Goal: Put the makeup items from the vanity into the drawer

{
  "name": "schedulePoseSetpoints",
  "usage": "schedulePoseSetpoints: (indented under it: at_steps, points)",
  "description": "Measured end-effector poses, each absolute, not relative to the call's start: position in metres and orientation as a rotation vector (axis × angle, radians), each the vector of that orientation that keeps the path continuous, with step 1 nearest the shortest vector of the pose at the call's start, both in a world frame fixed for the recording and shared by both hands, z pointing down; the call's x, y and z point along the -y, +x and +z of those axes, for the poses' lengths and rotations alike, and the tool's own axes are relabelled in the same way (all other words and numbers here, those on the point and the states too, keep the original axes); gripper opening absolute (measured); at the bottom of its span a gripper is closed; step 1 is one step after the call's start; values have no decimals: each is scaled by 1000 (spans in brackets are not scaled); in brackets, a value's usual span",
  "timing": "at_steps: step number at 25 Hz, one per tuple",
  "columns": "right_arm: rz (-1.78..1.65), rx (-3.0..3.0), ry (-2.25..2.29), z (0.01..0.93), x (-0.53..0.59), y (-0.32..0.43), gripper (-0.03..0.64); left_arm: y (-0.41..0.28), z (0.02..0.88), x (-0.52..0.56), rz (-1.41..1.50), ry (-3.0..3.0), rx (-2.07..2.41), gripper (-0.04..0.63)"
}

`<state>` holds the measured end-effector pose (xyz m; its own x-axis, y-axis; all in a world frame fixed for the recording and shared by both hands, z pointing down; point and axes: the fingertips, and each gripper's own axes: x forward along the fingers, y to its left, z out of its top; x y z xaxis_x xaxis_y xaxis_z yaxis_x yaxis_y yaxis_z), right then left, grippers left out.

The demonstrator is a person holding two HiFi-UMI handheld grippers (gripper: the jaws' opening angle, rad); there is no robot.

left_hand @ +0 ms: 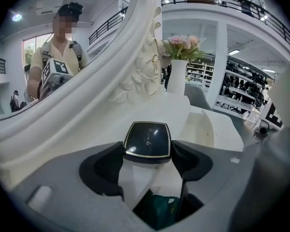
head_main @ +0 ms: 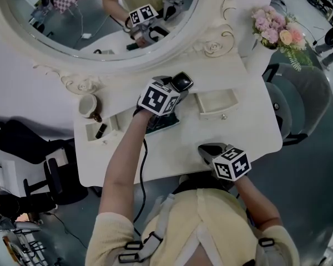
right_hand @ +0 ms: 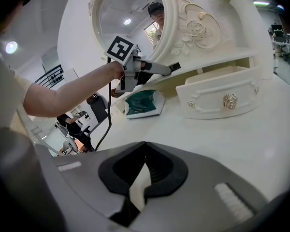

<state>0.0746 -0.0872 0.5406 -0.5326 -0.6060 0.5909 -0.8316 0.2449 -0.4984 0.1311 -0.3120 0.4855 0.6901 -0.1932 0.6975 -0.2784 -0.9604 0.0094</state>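
**Vanity, seen from the head and along both tools.** The left tongs (left_hand: 147,156) pinch a square black compact with a gold rim (left_hand: 147,140) by its two side edges, and both pads touch it. The compact sits at the tips of the tongs, over the raised back ledge of the white carved vanity tabletop (head_main: 250,132). It is just below the oval cream-framed mirror (head_main: 100,59) and just left of the open white right-hand drawer with a crystal knob (right_hand: 217,98). Whether the compact rests on the ledge cannot be told.

A flat dark green item with a white border (right_hand: 142,103) lies on the tabletop beneath the left forearm.

The right tongs (right_hand: 145,146) are pressed together at the tips and grip nothing. They are held over the front of the tabletop, well apart from the compact.

At the tabletop's left end a second small white drawer (head_main: 87,132) stands open, with a slim dark stick-shaped item (head_main: 101,130) inside it. A cream cup (head_main: 87,105) stands just behind that drawer. A white vase of pink flowers (head_main: 272,29) stands at the right rear corner. The mirror reflects the person's arm and a marker cube.
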Motion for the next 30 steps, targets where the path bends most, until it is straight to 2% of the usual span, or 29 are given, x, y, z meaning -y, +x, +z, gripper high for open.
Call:
schedulePoseSetpoints:
  at_steps: [15, 30]
  points:
    - [1160, 2230, 1339, 540, 78, 71, 6, 128, 482, 307, 1115, 2876, 414, 313]
    - [1144, 2244, 1278, 539, 79, 54, 6, 98, 453, 302, 897, 2956, 564, 305]
